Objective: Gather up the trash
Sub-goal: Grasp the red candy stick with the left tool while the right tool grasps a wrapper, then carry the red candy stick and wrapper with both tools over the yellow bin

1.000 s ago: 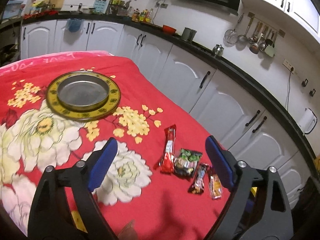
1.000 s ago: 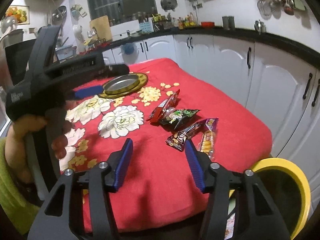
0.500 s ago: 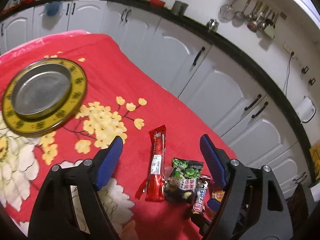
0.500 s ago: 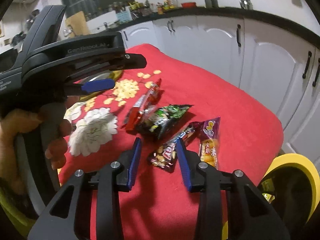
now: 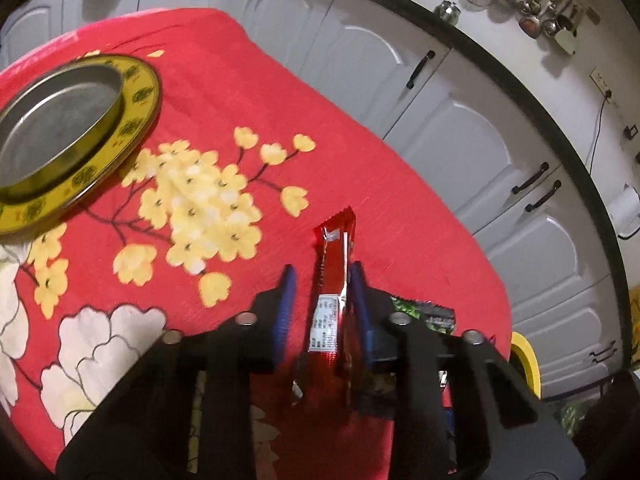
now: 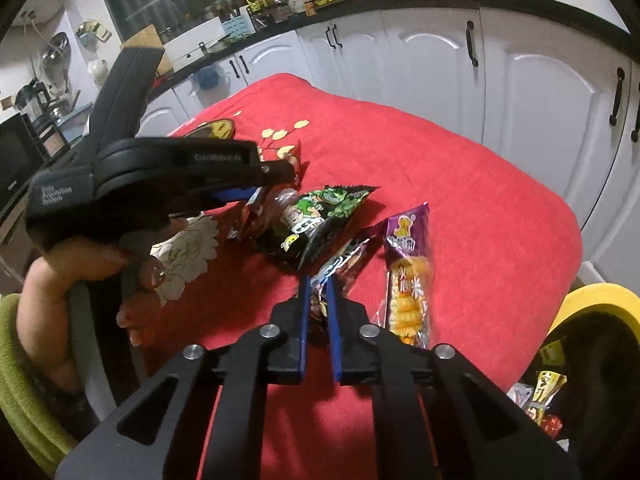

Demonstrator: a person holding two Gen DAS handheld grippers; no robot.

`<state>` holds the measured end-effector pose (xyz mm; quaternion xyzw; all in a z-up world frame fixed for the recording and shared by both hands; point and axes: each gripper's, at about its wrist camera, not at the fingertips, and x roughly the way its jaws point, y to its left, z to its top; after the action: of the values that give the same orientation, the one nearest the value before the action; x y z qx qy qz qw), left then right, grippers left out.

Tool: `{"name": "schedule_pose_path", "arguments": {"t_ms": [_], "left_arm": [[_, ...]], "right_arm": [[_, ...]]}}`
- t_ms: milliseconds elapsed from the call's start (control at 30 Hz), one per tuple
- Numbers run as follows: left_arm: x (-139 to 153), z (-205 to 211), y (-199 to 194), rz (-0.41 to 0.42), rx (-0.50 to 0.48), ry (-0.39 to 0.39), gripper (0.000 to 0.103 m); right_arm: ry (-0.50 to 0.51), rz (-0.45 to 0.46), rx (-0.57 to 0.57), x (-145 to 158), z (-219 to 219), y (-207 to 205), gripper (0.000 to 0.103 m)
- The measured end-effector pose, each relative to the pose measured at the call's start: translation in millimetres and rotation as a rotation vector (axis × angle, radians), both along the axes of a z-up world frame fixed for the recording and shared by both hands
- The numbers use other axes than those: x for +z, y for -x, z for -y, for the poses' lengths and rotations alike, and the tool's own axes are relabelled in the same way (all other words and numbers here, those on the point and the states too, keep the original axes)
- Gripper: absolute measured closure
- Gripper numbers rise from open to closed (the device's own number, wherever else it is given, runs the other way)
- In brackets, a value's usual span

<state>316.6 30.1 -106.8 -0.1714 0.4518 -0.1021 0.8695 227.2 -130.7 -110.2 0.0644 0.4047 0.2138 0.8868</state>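
Note:
Several snack wrappers lie on the red flowered tablecloth (image 5: 360, 152). In the left wrist view my left gripper (image 5: 322, 276) has its blue fingers closed around a long red wrapper (image 5: 332, 272), whose end sticks out past them. In the right wrist view my right gripper (image 6: 318, 284) is shut on a dark brown wrapper (image 6: 340, 258). A green and black packet (image 6: 316, 216) lies just beyond it, and a purple and orange packet (image 6: 408, 272) lies to its right. The left gripper's body (image 6: 160, 176) shows at the left there.
A round metal tray with a yellow rim (image 5: 64, 136) sits on the cloth at far left. A yellow-rimmed bin (image 6: 592, 308) holding wrappers stands below the table's right edge. White cabinets (image 5: 460, 120) run close behind the table.
Both grippers moved down and forward to the wrappers and closed: the left around the red wrapper, the right onto the dark brown one.

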Motion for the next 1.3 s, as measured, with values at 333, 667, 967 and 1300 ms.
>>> {"name": "schedule_pose_path", "arguments": {"t_ms": [333,667,967,1300], "left_arm": [[1,-32,37,0.023,0.076,0.077,0.097],[15,-55,79,0.062,0.104,0.036,0.098],[48,-63,112,0.142,0.098,-0.004,0.098],[84,-55,145,0.243,0.074,-0.023,0.097]], "right_arm": [[-0.041,0.000,0.115,3,-12,26,0.099],[-0.047,0.013,0.222,11,-32,55,0.099],[-0.046,0.061,0.272,25,-43,73,0.099],[-0.054,0.134,0.280,48,-39,87,0.099]]}}
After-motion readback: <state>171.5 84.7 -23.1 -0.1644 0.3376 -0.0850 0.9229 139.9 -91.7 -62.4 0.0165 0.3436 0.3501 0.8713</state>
